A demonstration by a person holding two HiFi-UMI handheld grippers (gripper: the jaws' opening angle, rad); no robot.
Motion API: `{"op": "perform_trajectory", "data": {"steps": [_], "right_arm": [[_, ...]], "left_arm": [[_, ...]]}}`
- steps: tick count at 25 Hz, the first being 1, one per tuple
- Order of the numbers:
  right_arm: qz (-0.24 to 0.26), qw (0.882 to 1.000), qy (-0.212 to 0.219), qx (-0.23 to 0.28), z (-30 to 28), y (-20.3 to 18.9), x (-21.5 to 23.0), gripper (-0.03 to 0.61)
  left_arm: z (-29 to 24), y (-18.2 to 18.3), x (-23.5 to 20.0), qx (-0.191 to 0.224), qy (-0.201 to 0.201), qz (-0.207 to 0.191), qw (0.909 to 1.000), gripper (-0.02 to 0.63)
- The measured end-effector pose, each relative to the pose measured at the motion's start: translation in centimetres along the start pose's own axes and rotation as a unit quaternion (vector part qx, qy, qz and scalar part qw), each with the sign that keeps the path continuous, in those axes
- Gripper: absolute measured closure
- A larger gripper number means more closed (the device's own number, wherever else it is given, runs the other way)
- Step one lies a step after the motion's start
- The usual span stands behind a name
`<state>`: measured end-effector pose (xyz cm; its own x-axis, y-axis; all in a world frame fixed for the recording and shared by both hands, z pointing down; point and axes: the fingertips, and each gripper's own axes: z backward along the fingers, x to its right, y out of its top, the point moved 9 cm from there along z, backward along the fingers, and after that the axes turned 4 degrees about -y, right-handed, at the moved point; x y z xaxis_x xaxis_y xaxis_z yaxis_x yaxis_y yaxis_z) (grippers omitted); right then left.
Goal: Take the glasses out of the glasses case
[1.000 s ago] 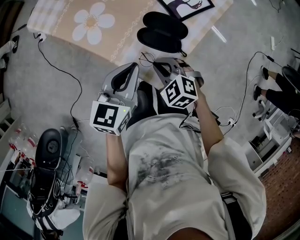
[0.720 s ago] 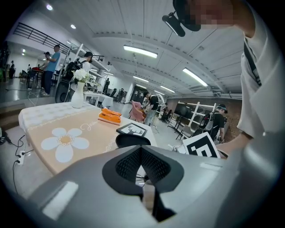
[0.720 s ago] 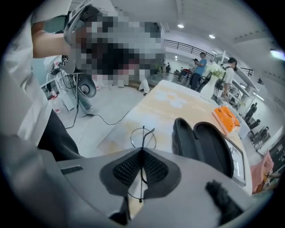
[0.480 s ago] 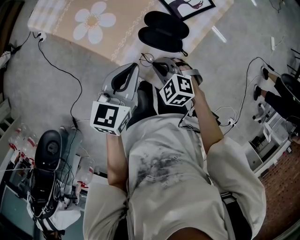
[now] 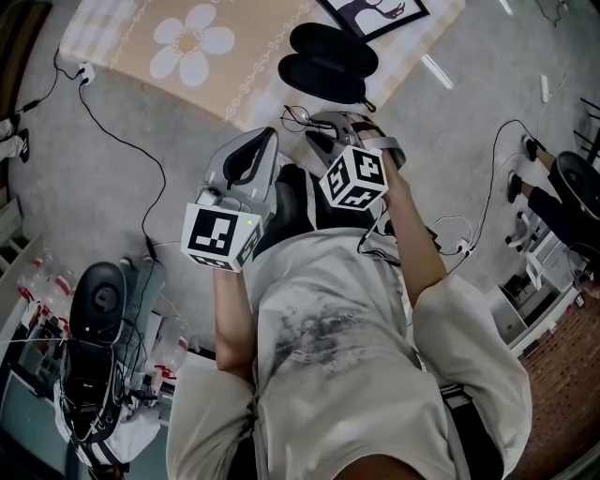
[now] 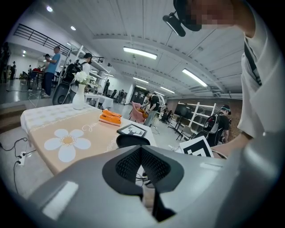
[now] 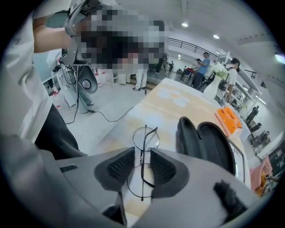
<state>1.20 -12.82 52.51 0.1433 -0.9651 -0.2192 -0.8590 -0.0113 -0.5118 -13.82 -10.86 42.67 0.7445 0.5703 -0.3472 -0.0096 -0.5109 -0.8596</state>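
Thin wire-rimmed glasses [image 7: 146, 138] lie folded on the beige tablecloth near the table's front edge, also seen in the head view as glasses [image 5: 295, 116]. My right gripper [image 7: 142, 156] points down over them; its jaws are opening, the glasses' bridge sits in the gap and the pads stand clear of it. Just beyond lies the black glasses case [image 7: 209, 144], open and empty, the case [image 5: 323, 61] in the head view. My left gripper [image 6: 141, 149] hangs level beside the right one, off the table's edge, with its pads together and nothing held.
The table [image 5: 141, 56] has a flower-print cloth. On it stand a framed picture [image 5: 370, 11], an orange object [image 6: 110, 118] and a white vase [image 6: 79, 95]. Cables trail over the floor [image 5: 112, 131]. An equipment stand [image 5: 94, 309] is at the left. People stand in the background.
The marker cube on my right gripper has rolled slightly. The glasses stay at the same spot by the table's edge, and my left gripper has kept still.
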Motion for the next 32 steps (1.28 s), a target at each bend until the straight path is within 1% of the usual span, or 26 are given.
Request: {"op": "perform_trajectory", "data": {"steps": [4,8,12,14,16,18,20,24,27,30,32], "right_arm": [[0.001,1.000,-0.007,0.001,0.5,0.1,-0.2,0.462],[-0.004,0.999,-0.031,0.020,2.5,0.7,-0.1,0.463],[-0.041,0.995,-0.071,0.063,5.9,1.4,0.9,0.540],[-0.067,0.990,-0.090,0.088,7.8,1.8,1.5,0.558],[-0.095,0.984,-0.104,0.113,9.9,2.1,1.9,0.560],[-0.125,0.976,-0.116,0.138,12.0,2.2,2.2,0.560],[-0.157,0.966,-0.123,0.166,13.7,2.2,2.1,0.561],[-0.211,0.944,-0.130,0.216,16.3,2.0,1.4,0.561],[-0.243,0.930,-0.137,0.238,17.6,1.5,0.9,0.561],[-0.279,0.916,-0.139,0.251,18.1,0.7,0.0,0.561],[-0.293,0.911,-0.138,0.257,18.2,0.4,-0.4,0.563]], "left_arm": [[0.2,0.2,0.2,0.003,0.000,-0.004,1.0000,0.609],[0.5,0.7,0.5,0.009,-0.004,-0.010,0.9999,0.609],[0.8,1.5,0.8,0.019,-0.011,-0.020,0.9996,0.609],[1.1,1.8,1.1,0.024,-0.016,-0.023,0.9993,0.609],[1.4,2.2,1.4,0.035,-0.028,-0.017,0.9988,0.609],[2.0,2.6,1.7,0.054,-0.044,0.003,0.9976,0.609],[2.6,2.8,1.8,0.069,-0.057,0.014,0.9959,0.609],[3.4,3.0,2.2,0.088,-0.081,0.021,0.9926,0.609],[3.7,3.1,2.7,0.093,-0.093,0.017,0.9912,0.611],[3.8,2.8,3.2,0.087,-0.099,0.006,0.9912,0.611],[3.7,2.4,3.4,0.082,-0.100,0.000,0.9916,0.610]]}}
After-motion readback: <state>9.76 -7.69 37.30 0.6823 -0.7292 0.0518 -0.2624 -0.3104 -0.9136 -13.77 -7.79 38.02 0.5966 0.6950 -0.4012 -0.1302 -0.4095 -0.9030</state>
